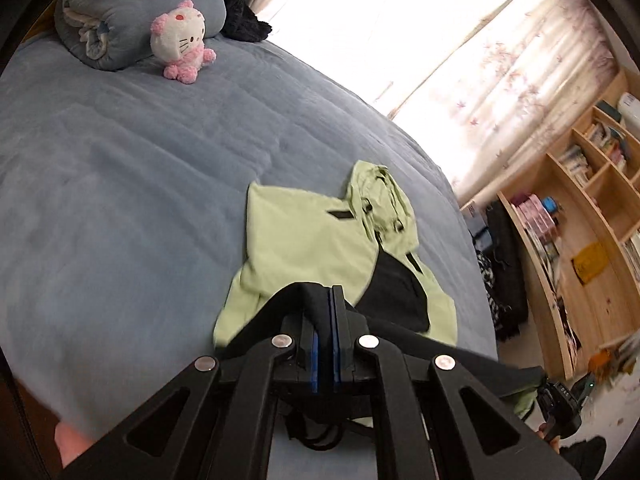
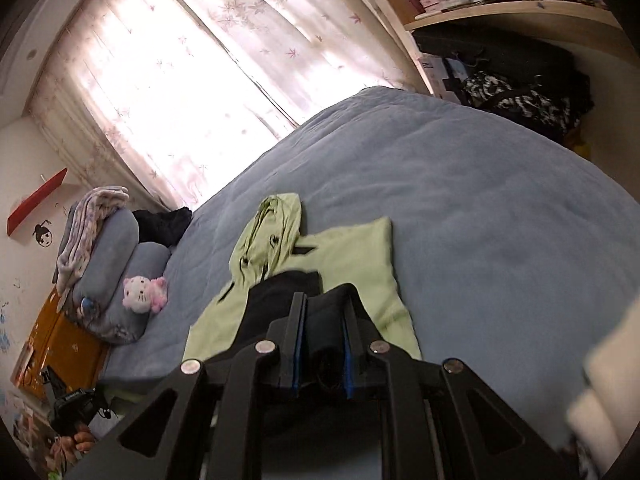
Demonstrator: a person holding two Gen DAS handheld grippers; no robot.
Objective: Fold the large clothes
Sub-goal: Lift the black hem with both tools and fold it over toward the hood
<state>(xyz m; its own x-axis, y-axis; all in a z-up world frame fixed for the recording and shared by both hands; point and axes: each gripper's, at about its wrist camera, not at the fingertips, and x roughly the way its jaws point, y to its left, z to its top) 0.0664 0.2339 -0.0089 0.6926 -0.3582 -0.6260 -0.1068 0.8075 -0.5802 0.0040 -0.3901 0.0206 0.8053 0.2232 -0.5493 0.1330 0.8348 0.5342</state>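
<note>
A light green hooded jacket (image 1: pixel 308 240) with black panels lies on the blue-grey bed (image 1: pixel 120 184), hood toward the window. My left gripper (image 1: pixel 329 300) is shut on the jacket's black hem and holds it lifted above the bed. In the right wrist view the same jacket (image 2: pixel 352 252) lies ahead, and my right gripper (image 2: pixel 322 308) is shut on a bunched fold of its black hem. The hem stretches between the two grippers. The other gripper shows at the lower right of the left view (image 1: pixel 560 396) and the lower left of the right view (image 2: pixel 76 404).
A pink and white plush cat (image 1: pixel 182 40) sits by rolled blue-grey bedding (image 1: pixel 120 20) at the head of the bed. Wooden bookshelves (image 1: pixel 580 216) stand past the bed's foot. Curtained window (image 2: pixel 180 60) behind. Dark clothes (image 2: pixel 520 92) pile beside the bed.
</note>
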